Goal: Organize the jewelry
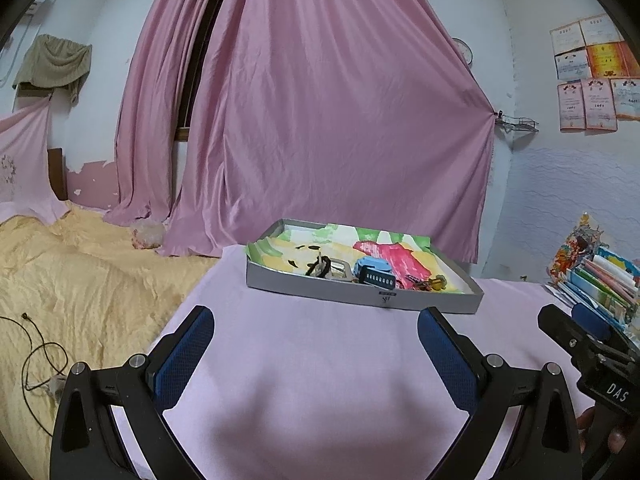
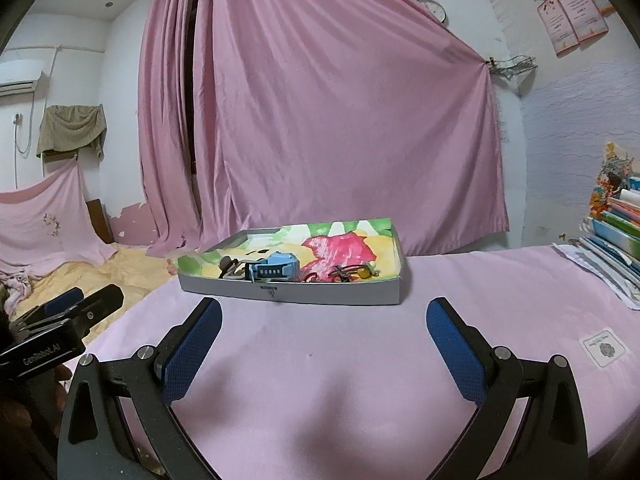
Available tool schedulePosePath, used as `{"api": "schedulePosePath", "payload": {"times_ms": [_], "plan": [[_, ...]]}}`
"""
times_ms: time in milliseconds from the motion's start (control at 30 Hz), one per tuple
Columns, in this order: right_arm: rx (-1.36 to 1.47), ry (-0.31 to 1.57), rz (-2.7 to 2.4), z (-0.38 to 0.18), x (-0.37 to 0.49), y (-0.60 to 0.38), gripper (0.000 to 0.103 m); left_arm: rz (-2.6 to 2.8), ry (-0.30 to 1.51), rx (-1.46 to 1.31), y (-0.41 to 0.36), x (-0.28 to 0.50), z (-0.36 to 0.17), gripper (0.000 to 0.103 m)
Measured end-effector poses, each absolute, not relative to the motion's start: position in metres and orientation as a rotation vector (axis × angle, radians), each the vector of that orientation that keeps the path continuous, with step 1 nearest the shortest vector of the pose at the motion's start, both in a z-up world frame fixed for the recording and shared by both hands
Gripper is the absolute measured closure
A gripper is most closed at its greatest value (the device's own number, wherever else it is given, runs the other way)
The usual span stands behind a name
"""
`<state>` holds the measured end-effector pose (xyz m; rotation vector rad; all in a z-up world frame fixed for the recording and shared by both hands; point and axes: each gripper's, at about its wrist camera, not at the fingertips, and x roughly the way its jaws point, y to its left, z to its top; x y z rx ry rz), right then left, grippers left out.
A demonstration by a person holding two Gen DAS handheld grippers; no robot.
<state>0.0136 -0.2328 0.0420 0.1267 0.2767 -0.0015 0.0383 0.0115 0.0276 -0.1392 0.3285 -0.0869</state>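
My fingers [image 2: 452, 344] stand wide apart above the pink-covered desk [image 2: 320, 360], facing a grey tray [image 2: 288, 294] holding a blue watch [image 2: 276, 267].

Tray on the table, curtain behind

The tray [image 2: 288, 294] sits on the table [image 2: 360, 360]; in it a watch [image 2: 276, 266] lies left of a small trinket [image 2: 356, 273]. Books [image 2: 616, 236] stack at the table's right; a bed [image 1: 60, 280] lies left.
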Motion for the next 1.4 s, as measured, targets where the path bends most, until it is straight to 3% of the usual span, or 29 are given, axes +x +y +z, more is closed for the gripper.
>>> {"api": "schedulePosePath", "payload": {"times_ms": [1400], "plan": [[0.108,0.308,-0.026,0.025,0.006,-0.226,0.002,-0.081,0.333,-0.122,0.023,0.028,0.001,0.001]]}}
